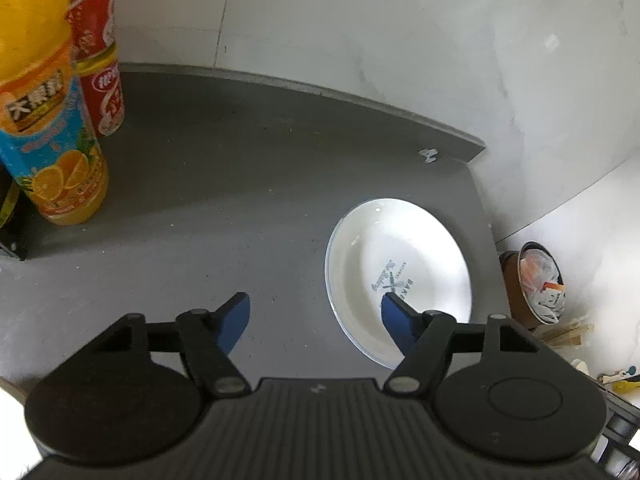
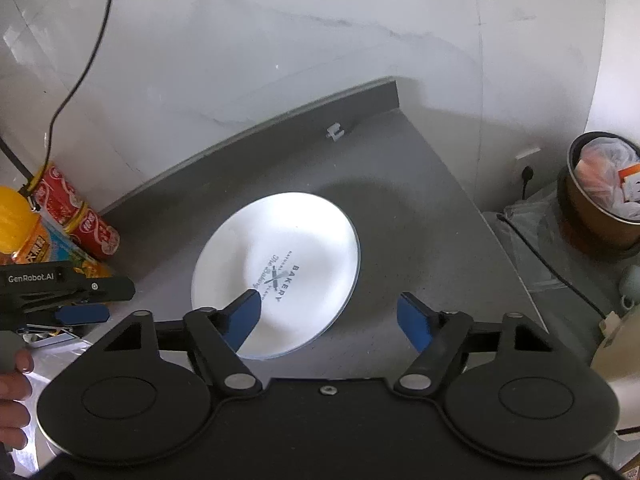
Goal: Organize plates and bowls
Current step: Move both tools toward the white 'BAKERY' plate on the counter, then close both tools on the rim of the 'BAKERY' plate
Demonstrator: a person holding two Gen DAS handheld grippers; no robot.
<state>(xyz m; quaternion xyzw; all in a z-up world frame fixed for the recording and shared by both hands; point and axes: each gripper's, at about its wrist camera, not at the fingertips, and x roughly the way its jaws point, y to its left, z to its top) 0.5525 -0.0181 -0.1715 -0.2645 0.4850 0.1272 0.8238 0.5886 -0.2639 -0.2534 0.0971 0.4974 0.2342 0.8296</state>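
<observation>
On the grey tabletop [image 2: 400, 216] the plate [image 2: 280, 264] lies flat at my right tool's [image 2: 328, 312] eleven o'clock; I'd straddle its near rim and close gently. Both right and left tool [image 1: 316, 312] gape open, empty

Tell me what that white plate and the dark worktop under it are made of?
The round white plate with the bakery print looks like glazed ceramic or porcelain: it is glossy, throws bright glare and has a thin blue rim line; melamine cannot be ruled out. The dark grey countertop looks like matte stone or composite, given its fine pale speckles and dull sheen.
</observation>
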